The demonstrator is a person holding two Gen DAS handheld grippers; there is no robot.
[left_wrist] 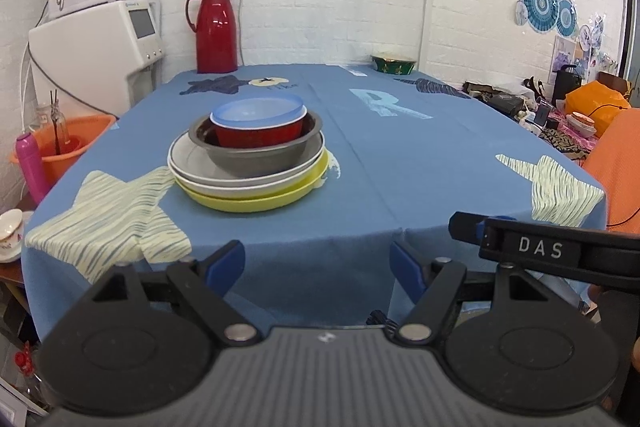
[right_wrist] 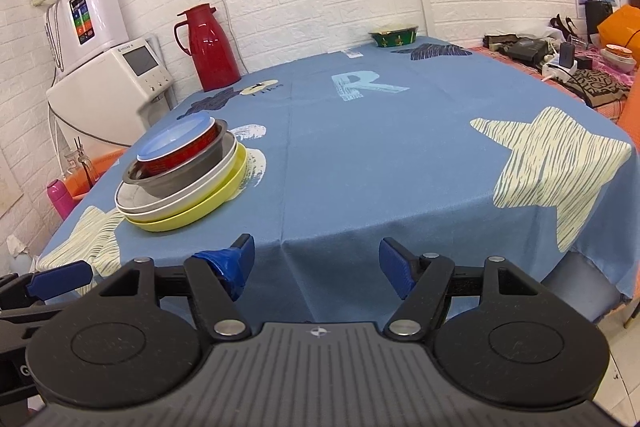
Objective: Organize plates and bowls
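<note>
bowls (left_wrist: 256, 135) nested on plates (left_wrist: 248, 183), table (left_wrist: 400, 167) near-left | jug (left_wrist: 216, 31) far-left | lone bowl (left_wrist: 394, 63) far-right
</note>
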